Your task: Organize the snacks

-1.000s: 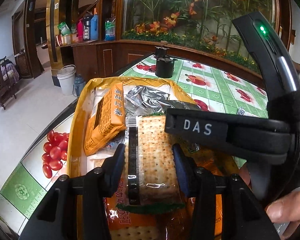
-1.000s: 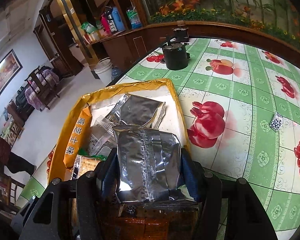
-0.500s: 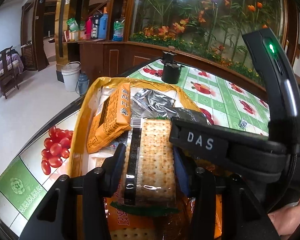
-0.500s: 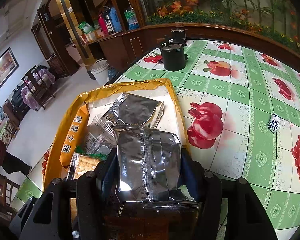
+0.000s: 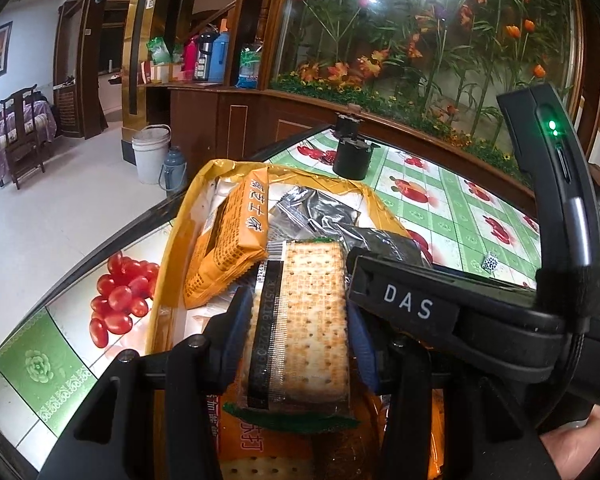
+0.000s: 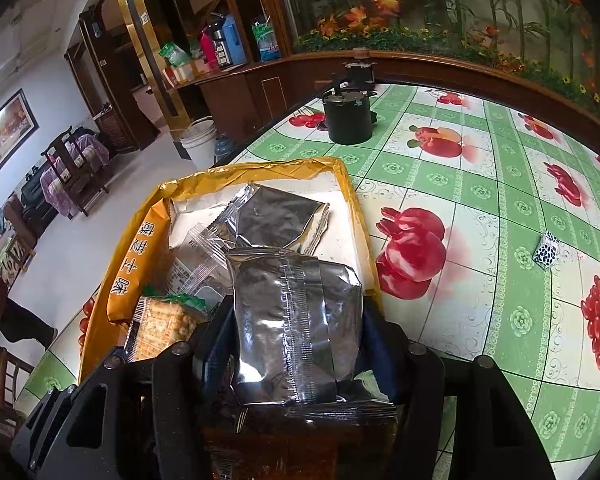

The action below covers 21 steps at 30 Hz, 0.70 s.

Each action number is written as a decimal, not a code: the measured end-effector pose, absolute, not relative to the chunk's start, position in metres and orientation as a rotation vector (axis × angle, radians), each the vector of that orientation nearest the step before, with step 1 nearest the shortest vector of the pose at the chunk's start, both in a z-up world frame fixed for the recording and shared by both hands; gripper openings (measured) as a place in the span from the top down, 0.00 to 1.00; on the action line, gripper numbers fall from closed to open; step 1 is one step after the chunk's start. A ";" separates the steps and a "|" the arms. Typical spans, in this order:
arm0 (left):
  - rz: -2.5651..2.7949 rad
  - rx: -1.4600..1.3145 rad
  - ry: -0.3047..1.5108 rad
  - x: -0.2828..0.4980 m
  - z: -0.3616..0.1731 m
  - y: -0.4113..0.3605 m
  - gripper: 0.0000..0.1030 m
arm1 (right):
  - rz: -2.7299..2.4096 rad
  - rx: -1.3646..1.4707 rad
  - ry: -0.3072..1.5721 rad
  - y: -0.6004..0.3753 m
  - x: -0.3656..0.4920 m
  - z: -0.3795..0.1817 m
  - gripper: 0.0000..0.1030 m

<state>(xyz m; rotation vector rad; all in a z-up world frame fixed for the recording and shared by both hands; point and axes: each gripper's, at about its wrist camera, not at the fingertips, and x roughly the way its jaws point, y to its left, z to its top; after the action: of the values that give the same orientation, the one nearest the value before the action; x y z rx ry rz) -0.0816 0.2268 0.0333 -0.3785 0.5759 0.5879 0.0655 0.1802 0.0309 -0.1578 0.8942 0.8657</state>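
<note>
Silver packet (image 6: 296, 320) pinched by right claw (image 6: 296, 344), left claw (image 5: 296, 328) pinching cracker pack (image 5: 300, 320), lower ends hidden.

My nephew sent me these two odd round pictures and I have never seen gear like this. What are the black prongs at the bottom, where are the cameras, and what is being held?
There is no robot here: a person holds a two-finger gripper in each hand, and a wide-angle camera on each one looks forward along its fingers. Those are the black prongs.

One picture comes from the left gripper, which is closed on a clear pack of crackers. The big black bar marked DAS beside it is the other gripper's body.

The other picture comes from the right gripper, closed on a silver foil packet.

Both hang over a yellow tray of snacks, including an orange packet. The tray sits on a table with a green fruit-print cloth, where a black pot also stands.
</note>
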 end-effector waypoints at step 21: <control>0.634 -0.333 0.581 -0.081 0.035 0.222 0.55 | 0.866 -0.178 0.888 0.183 0.064 0.031 0.37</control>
<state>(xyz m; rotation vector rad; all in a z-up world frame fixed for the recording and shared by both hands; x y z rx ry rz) -0.0808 0.2220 0.0346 -0.3333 0.5809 0.6340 0.0641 0.1828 0.0307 -0.1782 0.8879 0.8657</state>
